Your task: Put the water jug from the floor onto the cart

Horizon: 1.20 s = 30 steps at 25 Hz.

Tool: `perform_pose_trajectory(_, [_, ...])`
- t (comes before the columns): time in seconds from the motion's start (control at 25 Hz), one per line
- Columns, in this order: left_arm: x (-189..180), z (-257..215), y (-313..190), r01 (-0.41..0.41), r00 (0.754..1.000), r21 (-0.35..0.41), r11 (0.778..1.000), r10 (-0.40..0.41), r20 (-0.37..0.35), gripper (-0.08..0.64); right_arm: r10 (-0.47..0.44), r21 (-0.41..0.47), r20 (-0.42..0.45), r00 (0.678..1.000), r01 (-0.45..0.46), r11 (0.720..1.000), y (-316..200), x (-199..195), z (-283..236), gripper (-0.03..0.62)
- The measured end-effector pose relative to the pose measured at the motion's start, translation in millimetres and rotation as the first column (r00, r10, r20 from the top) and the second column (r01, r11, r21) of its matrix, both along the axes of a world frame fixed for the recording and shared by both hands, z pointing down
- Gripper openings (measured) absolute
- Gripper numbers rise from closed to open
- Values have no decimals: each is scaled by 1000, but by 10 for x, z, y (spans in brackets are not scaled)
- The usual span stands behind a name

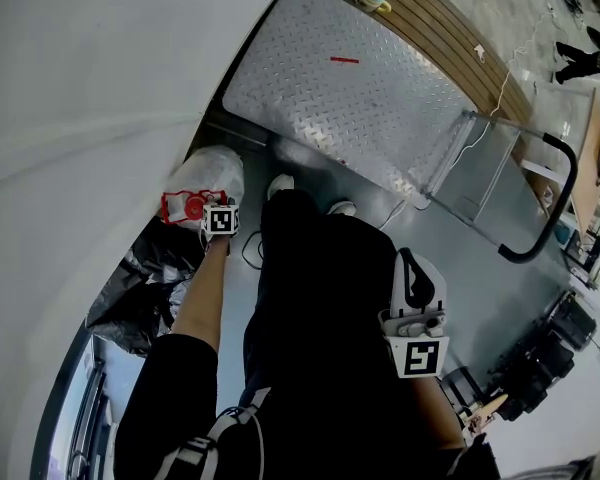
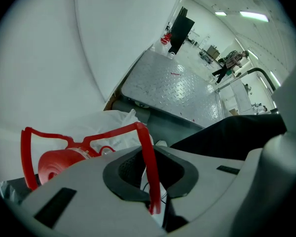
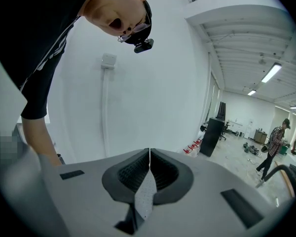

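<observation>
Jug (image 1: 215, 168) sits on the floor just beside the cart (image 1: 360, 108). Left gripper (image 2: 155, 169) clamps its red handle (image 2: 113, 134); right gripper (image 3: 149, 174) has its jaws pressed together, empty.

No legible text, brand or number in any view. Signs only: coded black-and-white square marker (image 1: 221, 220) on the left gripper (image 2: 149, 179), matching marker (image 1: 421, 357) on the right gripper (image 3: 149, 174); unlettered red strip (image 1: 345, 60) on the cart (image 1: 310, 98)
</observation>
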<state>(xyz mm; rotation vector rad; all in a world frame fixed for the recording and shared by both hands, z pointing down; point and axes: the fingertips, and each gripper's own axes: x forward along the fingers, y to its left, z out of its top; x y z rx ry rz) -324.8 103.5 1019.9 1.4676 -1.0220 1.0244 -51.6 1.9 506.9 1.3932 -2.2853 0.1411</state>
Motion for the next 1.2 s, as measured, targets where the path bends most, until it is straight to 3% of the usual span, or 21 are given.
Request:
perform_pose_trajectory(0.04, [3, -27, 3, 10, 1000, -5, 1000, -10, -2, 35, 2, -1, 2, 1000, -2, 1000, 2, 11, 0, 20])
perform_pose_trajectory(0.24, [-115, -179, 80, 119, 993, -30, 992, -119, -13, 23, 17, 10, 21, 1000, -17, 1000, 16, 42, -100, 20])
perform_pose_trajectory(0.44, [-380, -409, 205, 131, 991, -43, 990, -131, 18, 25, 14, 40, 43, 999, -15, 999, 22, 50, -325, 20])
perform_pose_trajectory(0.64, [-454, -871, 160, 169, 986, -44, 985, -170, -7, 26, 93, 49, 97, 991, -98, 994, 29, 242, -612, 20])
perform_pose_trajectory(0.92, [74, -1612, 48, 65, 990, -9, 998, -66, -128, 26, 150, 135, 152, 977, -171, 976, -31, 407, -1110, 20])
perform_pose_trajectory(1.2, [547, -2010, -275, -24, 978, 38, 999, 31, -207, 25, 253, 227, 180, 950, -291, 929, -38, 710, -1384, 20])
